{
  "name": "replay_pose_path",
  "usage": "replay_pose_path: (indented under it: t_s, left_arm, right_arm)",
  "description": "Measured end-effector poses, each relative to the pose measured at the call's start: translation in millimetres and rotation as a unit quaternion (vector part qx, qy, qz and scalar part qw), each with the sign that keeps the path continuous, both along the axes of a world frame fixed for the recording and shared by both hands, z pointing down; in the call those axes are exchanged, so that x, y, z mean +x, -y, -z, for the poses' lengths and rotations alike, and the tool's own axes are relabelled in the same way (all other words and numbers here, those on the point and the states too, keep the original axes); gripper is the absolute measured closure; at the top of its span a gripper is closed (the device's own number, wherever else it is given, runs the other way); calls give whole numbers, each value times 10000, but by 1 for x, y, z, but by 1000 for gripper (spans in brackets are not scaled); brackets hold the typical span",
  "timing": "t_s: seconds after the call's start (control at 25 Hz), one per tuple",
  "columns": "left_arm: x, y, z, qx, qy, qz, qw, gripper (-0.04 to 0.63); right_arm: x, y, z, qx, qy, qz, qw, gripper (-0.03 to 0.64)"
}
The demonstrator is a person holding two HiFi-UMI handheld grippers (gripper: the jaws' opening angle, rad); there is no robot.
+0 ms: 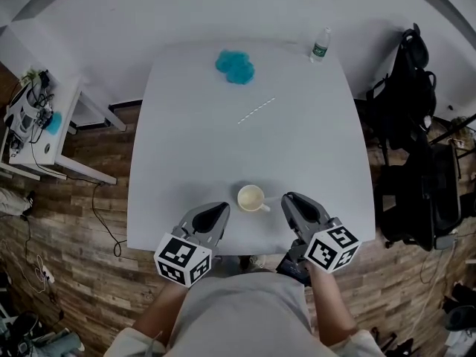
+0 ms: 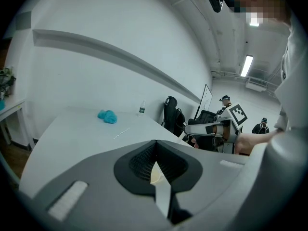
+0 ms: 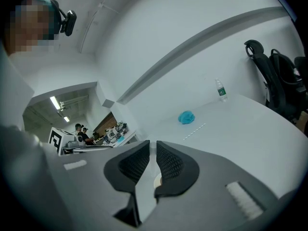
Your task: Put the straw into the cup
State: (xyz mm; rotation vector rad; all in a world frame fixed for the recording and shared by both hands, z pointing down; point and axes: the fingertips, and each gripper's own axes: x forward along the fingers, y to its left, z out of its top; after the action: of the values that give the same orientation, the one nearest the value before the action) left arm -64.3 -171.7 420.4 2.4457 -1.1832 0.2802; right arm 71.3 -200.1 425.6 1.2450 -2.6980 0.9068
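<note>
A cream cup point(image 1: 251, 198) with its handle to the right stands near the table's front edge. The thin white straw point(image 1: 256, 111) lies flat farther back, towards the middle of the table, and shows small in the right gripper view point(image 3: 194, 131). My left gripper point(image 1: 222, 208) hovers just left of the cup, its tips touching and nothing between them point(image 2: 155, 142). Just right of the cup is my right gripper point(image 1: 288, 198), its jaws a narrow slit apart with nothing in it point(image 3: 152, 143). Both point towards the far side of the table.
A blue cloth point(image 1: 235, 66) lies at the back of the white table point(image 1: 320, 147); a water bottle point(image 1: 320, 44) stands at the back right corner. A black chair with bags point(image 1: 413, 88) is to the right. A small side table point(image 1: 37, 132) with clutter is to the left.
</note>
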Motion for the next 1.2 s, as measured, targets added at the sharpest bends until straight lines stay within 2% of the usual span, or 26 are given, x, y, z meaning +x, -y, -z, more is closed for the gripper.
replay_pose_path:
  t_s: [0.48,1.2]
  left_arm:
    - [-3,10,-14,-160,-23,-28,9999,577]
    - [-16,20,-46,-414,-146,108,9990,577]
  right_arm:
    - [-11,16,-26,-225,-136,66,9996,566]
    - [-28,27,-70,-430,-673,134,9967,565]
